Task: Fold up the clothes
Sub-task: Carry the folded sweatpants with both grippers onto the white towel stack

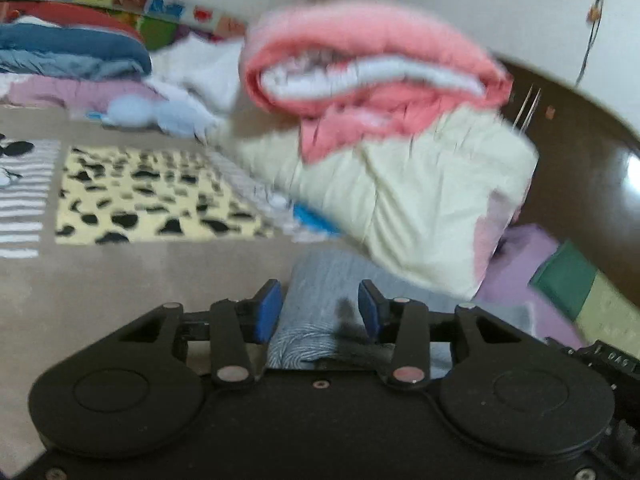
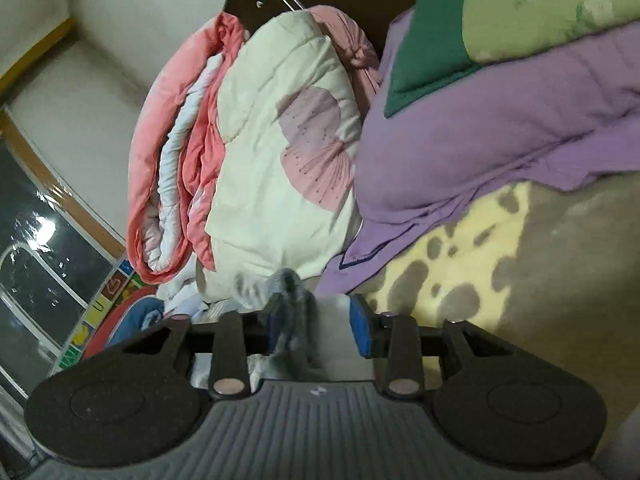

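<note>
Left hand-held gripper (image 1: 319, 312) stood released, pads straddling grey garment (image 1: 316, 312) on the bed (image 1: 100, 280). Only the right view showed right hand-held gripper (image 2: 316, 326) with grey cloth bunched between its pads, grip uncertain; cream quilt (image 2: 280, 160) beyond

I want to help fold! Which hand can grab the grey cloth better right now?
Probably the left gripper: the grey cloth lies squarely between its jaws, nearly filling the gap. In the right gripper only a thin bunch hangs against one side, with space beside it.
</note>
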### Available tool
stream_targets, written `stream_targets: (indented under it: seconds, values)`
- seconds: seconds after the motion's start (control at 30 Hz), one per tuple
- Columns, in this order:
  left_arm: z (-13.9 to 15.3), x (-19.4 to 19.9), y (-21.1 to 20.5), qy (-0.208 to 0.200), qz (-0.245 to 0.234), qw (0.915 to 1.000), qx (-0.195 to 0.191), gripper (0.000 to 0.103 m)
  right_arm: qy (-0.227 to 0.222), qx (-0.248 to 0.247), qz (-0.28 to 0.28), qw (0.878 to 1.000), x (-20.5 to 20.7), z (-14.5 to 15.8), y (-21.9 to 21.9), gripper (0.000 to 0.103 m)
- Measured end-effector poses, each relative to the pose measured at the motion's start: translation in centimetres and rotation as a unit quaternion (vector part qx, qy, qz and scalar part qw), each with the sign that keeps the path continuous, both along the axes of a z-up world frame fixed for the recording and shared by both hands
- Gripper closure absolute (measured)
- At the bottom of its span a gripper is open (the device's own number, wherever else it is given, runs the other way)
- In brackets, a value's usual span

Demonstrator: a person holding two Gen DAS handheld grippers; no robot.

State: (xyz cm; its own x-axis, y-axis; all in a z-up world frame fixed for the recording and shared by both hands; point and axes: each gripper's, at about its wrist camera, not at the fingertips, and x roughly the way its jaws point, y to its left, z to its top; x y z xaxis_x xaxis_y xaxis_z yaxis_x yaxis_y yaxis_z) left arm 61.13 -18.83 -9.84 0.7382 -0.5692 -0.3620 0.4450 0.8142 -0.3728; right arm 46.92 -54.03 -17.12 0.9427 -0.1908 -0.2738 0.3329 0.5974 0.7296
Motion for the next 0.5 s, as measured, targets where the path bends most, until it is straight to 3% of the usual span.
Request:
stream_targets:
  seconds: [0.2,0.33,0.37,0.5]
  values:
    - [1.4,-3.0,1.3,-0.007,-0.006,0.9999,-0.006,0.062,-0.018,-0.082,0.009,0.996,-0.7,2.9,3.0,0.063]
    - [2.1,-5.7,1.7,0.011,-0.010,0.9999,-0.002,0.039,-0.018,-0.099,0.029,0.994,-2.3,4.8,5.0,0.059]
    - [2.3,-6.3,1.6,0.017,-0.010,0.9998,0.002,0.037,-0.018,-0.100,0.035,0.994,-2.7,5.1,5.5,0.053]
    - [3.0,-9.1,1.5,0.033,-0.002,0.9987,0.039,0.029,-0.001,-0.086,0.083,0.993,-4.5,5.6,8.0,0.050]
